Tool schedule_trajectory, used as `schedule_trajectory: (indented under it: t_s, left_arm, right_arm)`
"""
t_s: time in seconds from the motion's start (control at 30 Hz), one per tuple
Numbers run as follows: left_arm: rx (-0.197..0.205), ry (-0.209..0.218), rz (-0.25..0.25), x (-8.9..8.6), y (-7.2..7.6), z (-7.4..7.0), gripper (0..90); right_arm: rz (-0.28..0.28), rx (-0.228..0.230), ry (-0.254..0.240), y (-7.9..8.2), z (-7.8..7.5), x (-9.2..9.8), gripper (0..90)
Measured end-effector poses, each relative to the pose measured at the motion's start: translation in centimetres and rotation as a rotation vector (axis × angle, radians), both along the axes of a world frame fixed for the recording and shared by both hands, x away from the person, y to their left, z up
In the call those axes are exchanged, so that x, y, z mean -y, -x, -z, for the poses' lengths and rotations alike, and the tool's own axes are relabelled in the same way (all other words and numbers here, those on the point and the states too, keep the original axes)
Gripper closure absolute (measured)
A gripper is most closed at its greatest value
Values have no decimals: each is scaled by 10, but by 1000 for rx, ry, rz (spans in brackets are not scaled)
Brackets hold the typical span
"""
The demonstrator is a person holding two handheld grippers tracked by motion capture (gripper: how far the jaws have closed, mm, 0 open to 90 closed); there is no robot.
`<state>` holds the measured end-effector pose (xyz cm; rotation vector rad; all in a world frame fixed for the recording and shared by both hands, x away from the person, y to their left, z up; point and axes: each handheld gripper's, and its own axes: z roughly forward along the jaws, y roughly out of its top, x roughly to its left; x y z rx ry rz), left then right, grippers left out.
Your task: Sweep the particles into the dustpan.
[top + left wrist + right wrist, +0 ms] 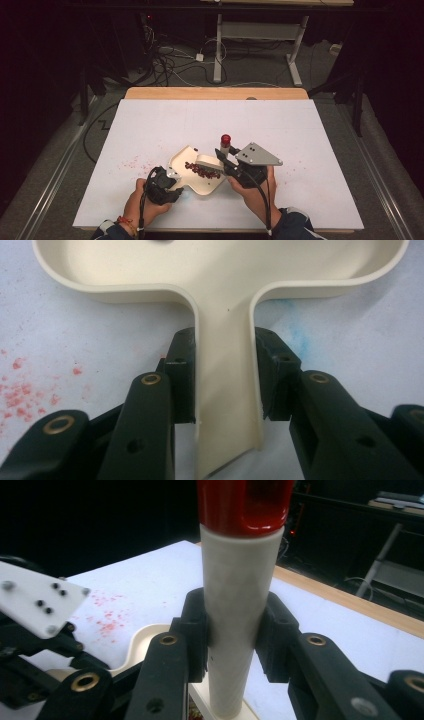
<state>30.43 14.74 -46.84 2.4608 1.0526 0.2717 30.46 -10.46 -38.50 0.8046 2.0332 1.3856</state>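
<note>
A cream tray [182, 161] with a narrow handle lies near the table's front edge. My left gripper [174, 177] is shut on that handle [225, 390], one jaw on each side, with the tray's basin [225, 270] beyond. Dark red crumbs [202, 171] lie in the tray. My right gripper [223, 159] is shut on a white cylinder [240, 605] with a glossy red cap [242, 505]. The cylinder [210, 161] stands tilted with its foot in the tray and its red cap [226, 138] uppermost. The left gripper [30, 630] appears at the left of the right gripper view.
Fine red dust [131, 162] speckles the white table sheet left of the tray, and a little lies to the right [295, 167]. A wooden strip [215, 93] edges the table's far side. Beyond it are floor cables [170, 65] and a white table frame [260, 35].
</note>
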Motion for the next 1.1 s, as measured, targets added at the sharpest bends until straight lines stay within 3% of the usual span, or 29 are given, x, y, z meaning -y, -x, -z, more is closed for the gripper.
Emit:
schedule_trajectory:
  t_s: [0.13, 0.43, 0.57, 0.93, 1.1]
  left_arm:
    - [0, 1, 1, 0, 0, 0, 636]
    - [-2, 5, 6, -1, 0, 0, 636]
    - [-3, 5, 8, -2, 0, 0, 636]
    - [-11, 9, 17, -7, 1, 0, 636]
    - [-13, 11, 16, -10, 3, 0, 636]
  right_arm:
    - [1, 9, 10, 2, -2, -1, 703]
    - [27, 28, -56, -6, -14, 19, 703]
    - [75, 59, -34, -16, -15, 26, 703]
    - [115, 46, -2, -58, -2, 16, 703]
    - [94, 27, 18, -55, 2, 13, 702]
